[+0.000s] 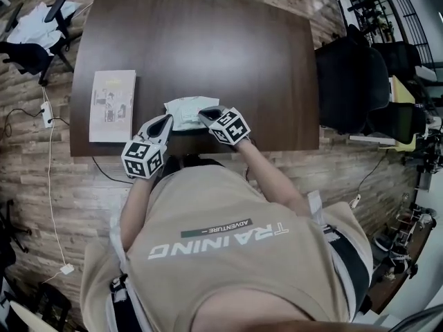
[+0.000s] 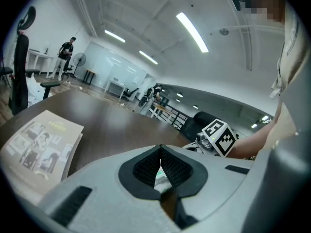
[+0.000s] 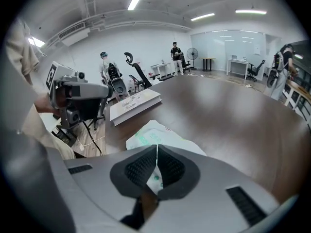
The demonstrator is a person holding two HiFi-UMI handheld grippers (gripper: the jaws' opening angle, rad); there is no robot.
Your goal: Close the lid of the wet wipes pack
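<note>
The wet wipes pack (image 1: 184, 111) is a pale white-green soft pack lying flat near the front edge of the dark brown table (image 1: 208, 40). My left gripper (image 1: 167, 122) sits at the pack's left side, and my right gripper (image 1: 207, 114) rests over its right end. In the left gripper view the jaws (image 2: 160, 150) are shut tip to tip, with a sliver of the pack (image 2: 161, 179) showing below them. In the right gripper view the jaws (image 3: 157, 147) are also shut, just above the pack (image 3: 146, 136). The pack's lid is hidden by the grippers.
A thin book (image 1: 113, 105) lies on the table left of the pack. Black office chairs (image 1: 351, 81) stand at the table's right side, and another chair (image 1: 34, 37) at the far left. A power strip with cable (image 1: 47, 113) lies on the wooden floor.
</note>
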